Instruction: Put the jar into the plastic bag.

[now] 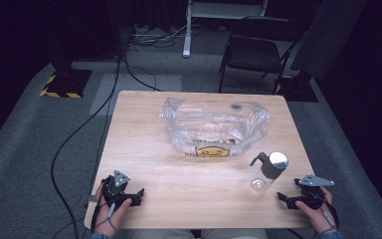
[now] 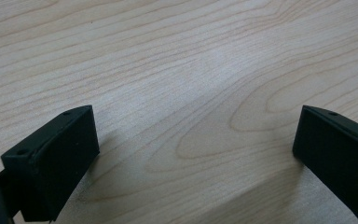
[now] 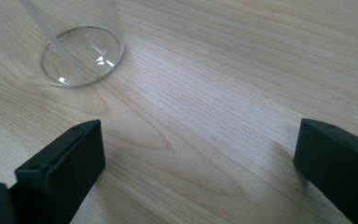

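Clear pump bottle [image 1: 266, 174] stands untouched just left of the right tool [image 1: 284, 198], whose jaws gape empty; left tool [image 1: 138, 195] likewise released. Bagging into the plastic bag [image 1: 214, 127] beyond the bottle looks unstarted.

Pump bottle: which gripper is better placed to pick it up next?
Right. The right gripper sits just beside the bottle, jaws open, and the right gripper view shows the bottle's base close ahead. The left gripper, also open, rests at the table's far corner, facing bare wood.
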